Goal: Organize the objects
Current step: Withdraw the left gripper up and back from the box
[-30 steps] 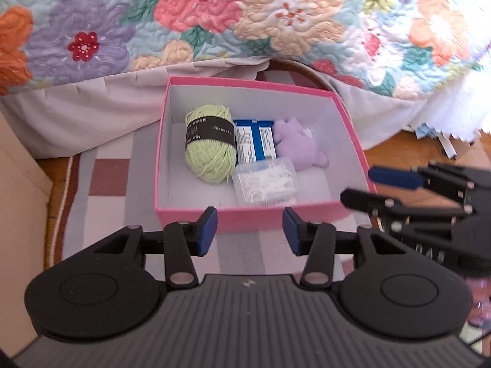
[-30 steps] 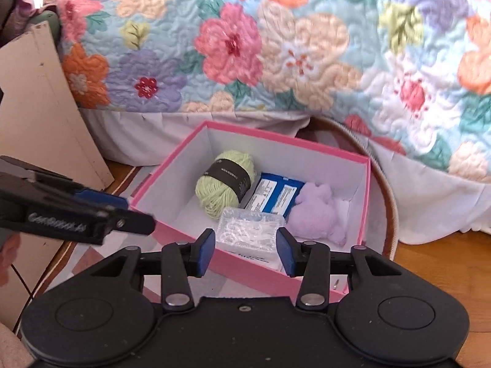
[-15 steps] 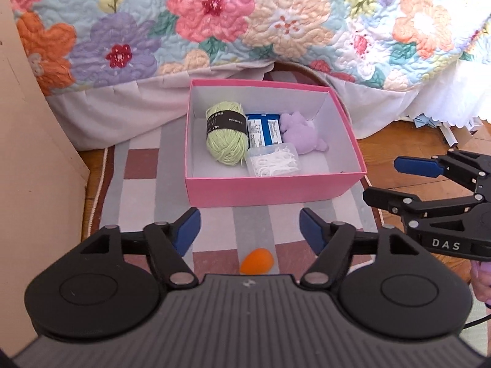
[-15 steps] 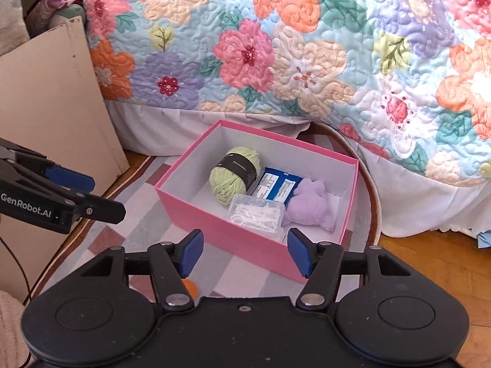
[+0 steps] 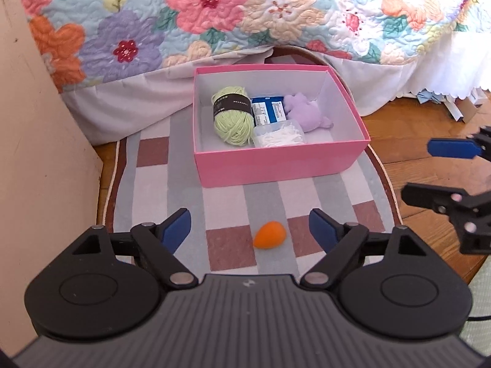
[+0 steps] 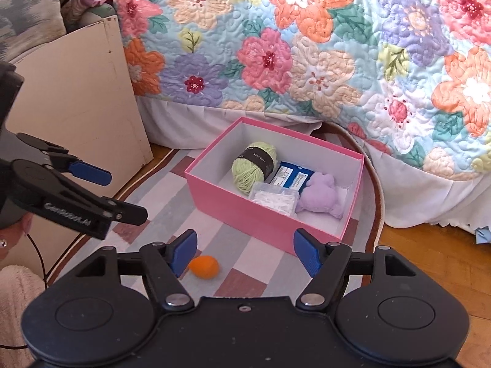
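Note:
A pink box (image 5: 276, 162) (image 6: 245, 214) sits on a checked rug and holds a green yarn ball (image 5: 231, 116) (image 6: 253, 168), a blue packet (image 5: 268, 109) (image 6: 291, 176), a purple plush (image 5: 302, 112) (image 6: 322, 196) and a clear tub of white bits (image 5: 279, 135) (image 6: 274, 197). An orange egg-shaped thing (image 5: 270, 239) (image 6: 204, 266) lies on the rug in front of the box. My left gripper (image 5: 250, 230) (image 6: 119, 193) hovers above the egg, jaws opening, nothing between them. My right gripper (image 6: 245, 253) (image 5: 442, 171) hangs right of it, jaws also opening and empty.
The checked rug (image 5: 153, 190) lies on a wooden floor (image 5: 414, 122). A bed with a floral quilt (image 5: 245, 15) rises right behind the box. A beige board (image 5: 36, 153) stands at the left. Paper scraps (image 5: 454, 104) lie at the far right.
Both grippers have pulled back and up from the box and spread their jaws wider. The orange egg has come into view on the rug.

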The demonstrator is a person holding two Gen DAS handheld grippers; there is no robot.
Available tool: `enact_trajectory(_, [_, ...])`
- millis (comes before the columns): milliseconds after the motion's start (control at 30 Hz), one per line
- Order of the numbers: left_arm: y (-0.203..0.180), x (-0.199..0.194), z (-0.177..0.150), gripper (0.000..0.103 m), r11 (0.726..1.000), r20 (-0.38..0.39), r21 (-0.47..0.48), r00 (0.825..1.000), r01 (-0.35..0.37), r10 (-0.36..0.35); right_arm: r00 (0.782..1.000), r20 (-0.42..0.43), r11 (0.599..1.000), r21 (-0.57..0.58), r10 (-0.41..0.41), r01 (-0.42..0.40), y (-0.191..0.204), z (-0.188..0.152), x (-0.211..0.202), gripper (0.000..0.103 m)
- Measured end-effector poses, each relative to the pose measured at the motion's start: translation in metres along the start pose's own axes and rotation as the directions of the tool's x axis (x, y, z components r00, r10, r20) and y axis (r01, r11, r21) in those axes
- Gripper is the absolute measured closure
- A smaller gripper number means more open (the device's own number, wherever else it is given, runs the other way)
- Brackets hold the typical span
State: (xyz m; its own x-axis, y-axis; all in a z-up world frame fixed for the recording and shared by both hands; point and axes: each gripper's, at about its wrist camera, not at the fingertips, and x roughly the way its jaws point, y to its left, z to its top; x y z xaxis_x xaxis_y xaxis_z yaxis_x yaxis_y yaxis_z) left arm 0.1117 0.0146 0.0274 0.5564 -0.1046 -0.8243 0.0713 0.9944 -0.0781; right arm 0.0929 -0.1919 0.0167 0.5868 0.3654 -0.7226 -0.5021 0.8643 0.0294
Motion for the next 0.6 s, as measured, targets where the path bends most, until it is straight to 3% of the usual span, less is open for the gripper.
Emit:
enact_trajectory(133, [0.009,-0.006,-0.005,0.019,0.998,0.003,-0.048,0.999,0.035,-0.035,1.000,-0.002,1.000,-0.026,-0.002,0.002,0.007,-0.003,-0.010,0.021])
enact_trajectory(600, [0.018,-0.011,-0.022,0.013,0.997,-0.037,-0.057,0.998,0.055,-0.057,0.998,-0.045,0.997,-0.061,0.043,-0.045,0.026,-0.023,-0.009,0.020])
